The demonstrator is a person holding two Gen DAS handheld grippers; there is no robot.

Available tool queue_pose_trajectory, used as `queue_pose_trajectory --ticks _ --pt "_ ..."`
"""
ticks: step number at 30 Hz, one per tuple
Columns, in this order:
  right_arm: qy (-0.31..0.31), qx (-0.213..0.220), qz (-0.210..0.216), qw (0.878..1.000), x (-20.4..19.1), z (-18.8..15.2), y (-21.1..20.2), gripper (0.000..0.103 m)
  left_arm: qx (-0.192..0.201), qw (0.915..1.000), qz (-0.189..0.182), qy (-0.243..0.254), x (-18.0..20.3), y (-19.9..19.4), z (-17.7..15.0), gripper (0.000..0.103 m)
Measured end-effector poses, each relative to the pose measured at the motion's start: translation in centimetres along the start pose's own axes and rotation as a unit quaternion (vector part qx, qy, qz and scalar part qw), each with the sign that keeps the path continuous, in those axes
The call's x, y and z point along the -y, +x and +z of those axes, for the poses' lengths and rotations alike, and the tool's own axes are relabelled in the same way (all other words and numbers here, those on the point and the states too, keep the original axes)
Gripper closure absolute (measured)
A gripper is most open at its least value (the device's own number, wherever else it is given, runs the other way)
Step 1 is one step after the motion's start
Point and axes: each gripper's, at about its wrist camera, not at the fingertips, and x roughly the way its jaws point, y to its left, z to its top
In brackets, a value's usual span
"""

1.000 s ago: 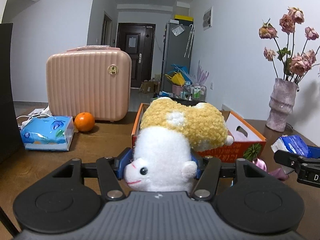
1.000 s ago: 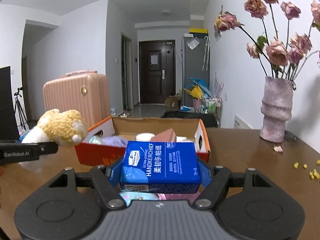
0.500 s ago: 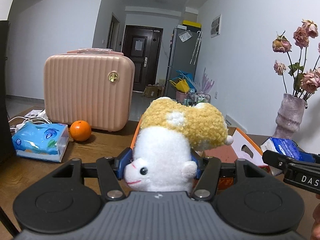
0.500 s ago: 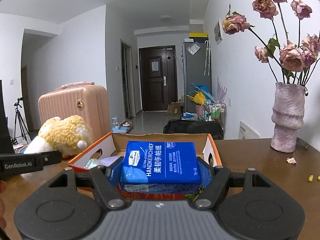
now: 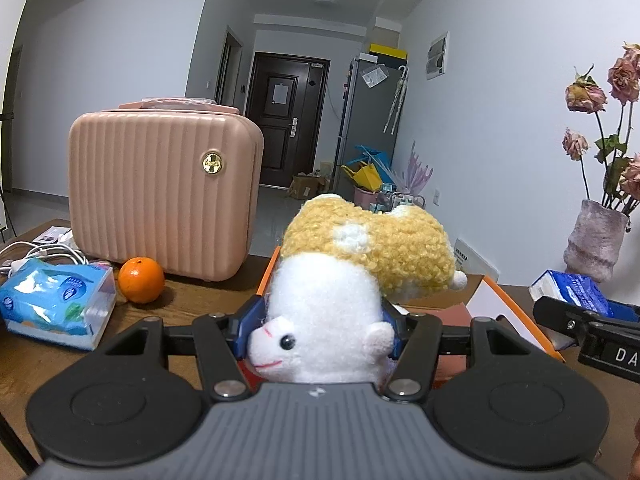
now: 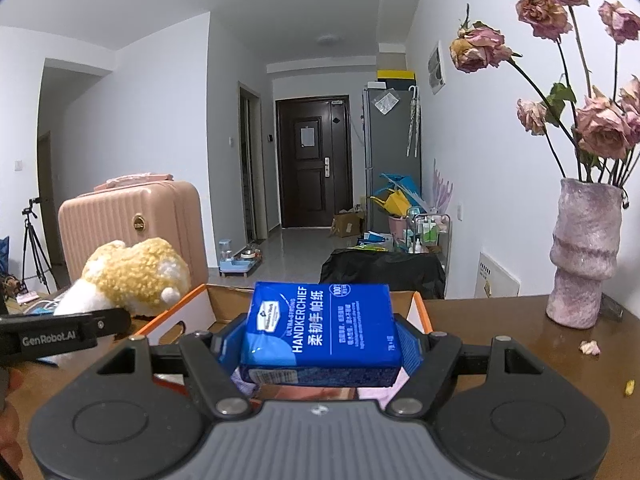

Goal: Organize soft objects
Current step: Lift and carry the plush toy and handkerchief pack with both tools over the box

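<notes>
My left gripper [image 5: 320, 320] is shut on a plush toy [image 5: 360, 264] with a white face and curly yellow back, held over the near left corner of the orange cardboard box [image 5: 516, 312]. My right gripper [image 6: 320, 332] is shut on a blue handkerchief tissue pack [image 6: 320, 328], held above the open box [image 6: 192, 304]. In the right wrist view the plush toy [image 6: 132, 276] shows at the left with the left gripper's finger below it. In the left wrist view the tissue pack [image 5: 568, 290] shows at the right edge. The box's inside is mostly hidden.
A pink hard case [image 5: 164, 196] stands at the back left of the wooden table [image 5: 36, 356], with an orange [image 5: 141, 280] and a blue tissue packet [image 5: 52, 304] in front of it. A purple vase of dried roses [image 6: 584, 256] stands at the right. Crumbs [image 6: 590, 347] lie near it.
Both grippers have moved forward with their loads and now hang over the box. The pink case and the vase look nearer. Neither grip has changed.
</notes>
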Motion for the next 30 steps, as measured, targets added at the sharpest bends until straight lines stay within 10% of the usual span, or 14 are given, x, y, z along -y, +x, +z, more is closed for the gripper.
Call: queue_pose_trajectory --ticks 30 --pt "-0.055 -0.068 -0.002 0.996 1.6 2.2 11.2 0.03 -0.018 0.9987 0.017 0.044 1.7 10.3 1.4 0.043"
